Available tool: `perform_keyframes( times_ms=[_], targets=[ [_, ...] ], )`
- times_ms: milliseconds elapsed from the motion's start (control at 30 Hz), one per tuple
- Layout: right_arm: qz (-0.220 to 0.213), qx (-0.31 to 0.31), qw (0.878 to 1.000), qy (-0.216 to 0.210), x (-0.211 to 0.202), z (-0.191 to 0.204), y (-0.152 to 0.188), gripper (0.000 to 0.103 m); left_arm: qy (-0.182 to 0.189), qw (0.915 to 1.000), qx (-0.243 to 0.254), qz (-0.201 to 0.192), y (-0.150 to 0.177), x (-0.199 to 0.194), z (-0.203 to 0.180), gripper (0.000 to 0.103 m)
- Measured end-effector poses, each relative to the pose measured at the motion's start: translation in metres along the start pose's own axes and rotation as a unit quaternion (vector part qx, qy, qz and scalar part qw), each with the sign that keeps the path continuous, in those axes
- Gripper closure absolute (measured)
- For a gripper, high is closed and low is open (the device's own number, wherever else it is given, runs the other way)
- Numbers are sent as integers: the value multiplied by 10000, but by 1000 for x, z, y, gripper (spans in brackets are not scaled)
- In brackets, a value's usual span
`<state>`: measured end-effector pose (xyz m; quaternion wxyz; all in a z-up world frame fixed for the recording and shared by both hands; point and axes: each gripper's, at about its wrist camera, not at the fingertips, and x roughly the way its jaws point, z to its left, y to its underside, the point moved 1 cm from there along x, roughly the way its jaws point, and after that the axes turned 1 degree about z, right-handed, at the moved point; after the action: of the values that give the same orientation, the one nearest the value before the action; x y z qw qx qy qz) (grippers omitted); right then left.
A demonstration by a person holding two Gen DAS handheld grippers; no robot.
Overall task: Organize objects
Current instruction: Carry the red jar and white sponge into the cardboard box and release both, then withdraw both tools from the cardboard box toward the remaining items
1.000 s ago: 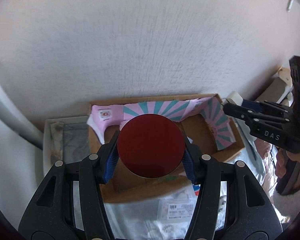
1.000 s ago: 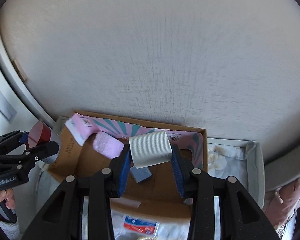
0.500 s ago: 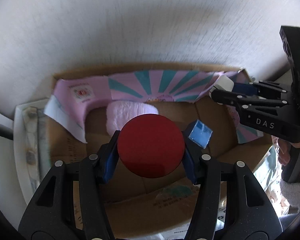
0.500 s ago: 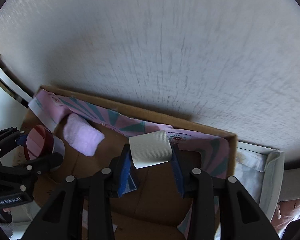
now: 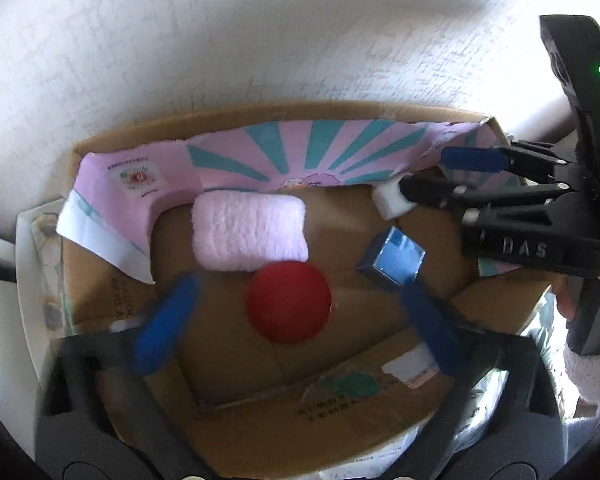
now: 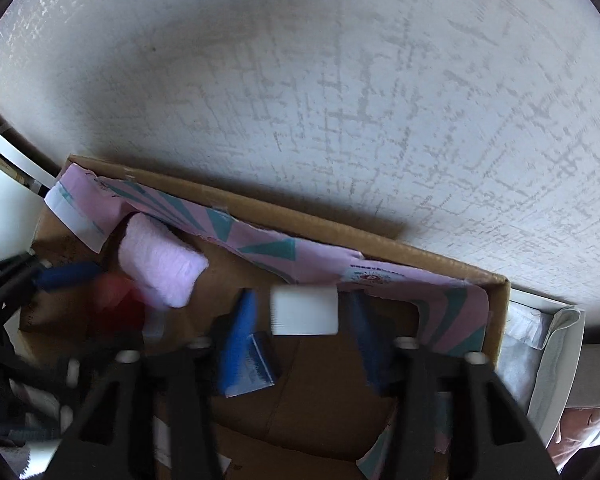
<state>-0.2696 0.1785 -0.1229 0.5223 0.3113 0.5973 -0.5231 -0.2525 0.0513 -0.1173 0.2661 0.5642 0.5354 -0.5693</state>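
Observation:
A cardboard box [image 5: 260, 412] stands against a white wall. In it lie a pink fluffy pad [image 5: 249, 236] and a small blue box [image 5: 392, 258]. My left gripper [image 5: 296, 320] is open above the box, and a red round-topped can [image 5: 289, 302] sits loose between its spread blue fingers [image 5: 166, 320]. My right gripper [image 6: 304, 334] is open too, with a white ribbed block [image 6: 304, 310] loose between its pads, at the box's right end. The right gripper also shows in the left wrist view [image 5: 448, 176] with the block [image 5: 390, 200] at its tip.
A pink and teal striped paper [image 5: 312, 148] lines the box's back wall. A white tray [image 6: 556, 356] with cloth stands right of the box. Plastic-wrapped items [image 5: 496, 400] lie in front. The wall stands close behind.
Both grippers have opened over the box. The red can and the white block, held before, are now loose between the spread fingers. Both views moved closer to the box.

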Motion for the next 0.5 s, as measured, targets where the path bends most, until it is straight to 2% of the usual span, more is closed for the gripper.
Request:
perform_keyframes(
  times_ms=[33, 67, 100, 300, 367, 500],
  targets=[
    [-43, 12, 10000, -20, -2, 1, 0, 15, 41, 10000, 22, -37, -1, -2, -1, 0],
    [-39, 27, 10000, -56, -3, 1, 1, 6, 43, 10000, 30, -57, -2, -3, -2, 0],
    [-9, 56, 9999, -98, -3, 2, 1, 3, 17, 10000, 36, -59, -2, -3, -2, 0],
    [-69, 151, 9998, -115, -11, 5, 10, 2, -46, 10000, 71, -36, 4, 0, -10, 0],
    [-107, 164, 9998, -91, -17, 7, 14, 2, -85, 9999, 93, -70, 5, -12, -1, 0],
    [-358, 122, 9993, 11, -45, 14, 26, 2, -217, 9993, 171, -231, 9, -27, -11, 0]
  ],
)
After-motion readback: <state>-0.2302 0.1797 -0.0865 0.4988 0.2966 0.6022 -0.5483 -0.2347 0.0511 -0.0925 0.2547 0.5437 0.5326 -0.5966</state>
